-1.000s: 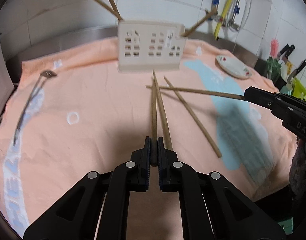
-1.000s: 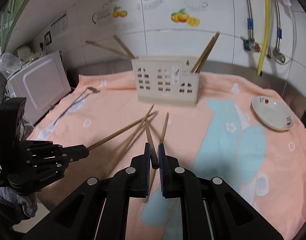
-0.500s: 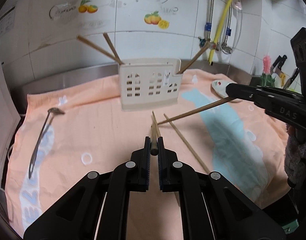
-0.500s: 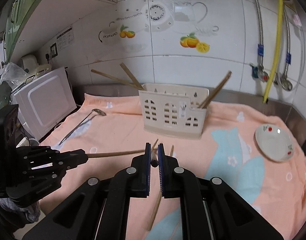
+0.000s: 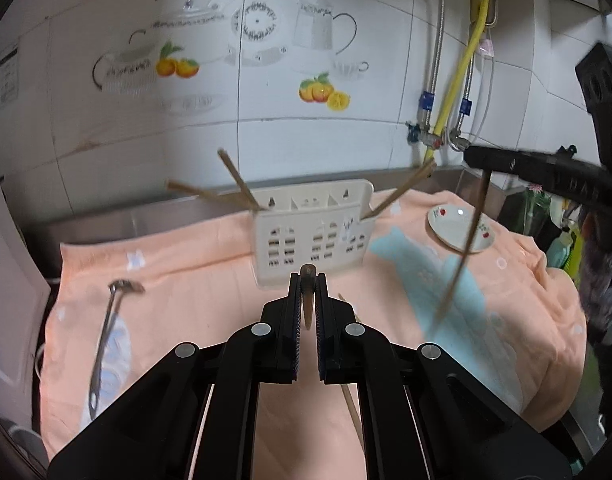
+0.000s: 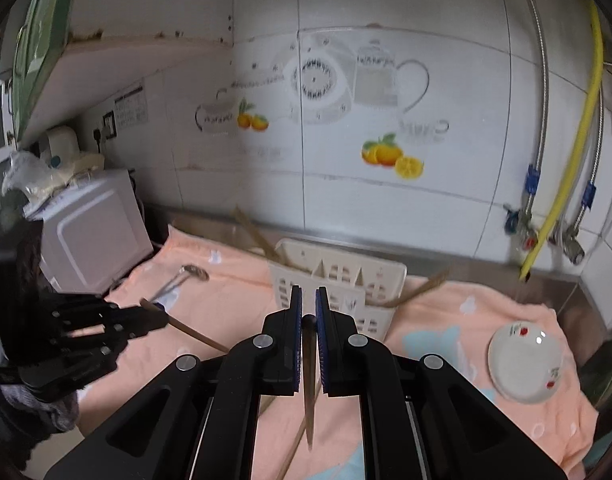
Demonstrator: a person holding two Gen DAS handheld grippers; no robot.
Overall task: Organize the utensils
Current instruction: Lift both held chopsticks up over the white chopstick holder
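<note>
A cream utensil holder (image 5: 312, 232) stands on the orange towel with chopsticks leaning out of both ends; it also shows in the right wrist view (image 6: 338, 284). My left gripper (image 5: 307, 280) is shut on a wooden chopstick (image 5: 307, 300), held above the towel in front of the holder. My right gripper (image 6: 308, 296) is shut on another chopstick (image 6: 309, 380) that hangs point down; in the left wrist view this gripper (image 5: 476, 159) is high on the right with its chopstick (image 5: 462, 256) dangling. One loose chopstick (image 5: 352, 408) lies on the towel.
A metal ladle (image 5: 106, 344) lies at the towel's left. A small white dish (image 5: 460, 228) sits at the right, also in the right wrist view (image 6: 526, 360). A white microwave (image 6: 90, 232) stands left. Pipes and valves (image 5: 442, 136) run down the tiled wall.
Both grippers have lifted their chopsticks off the towel and risen. The right chopstick has swung from lying flat to hanging point down. The holder now looks lower and farther.
</note>
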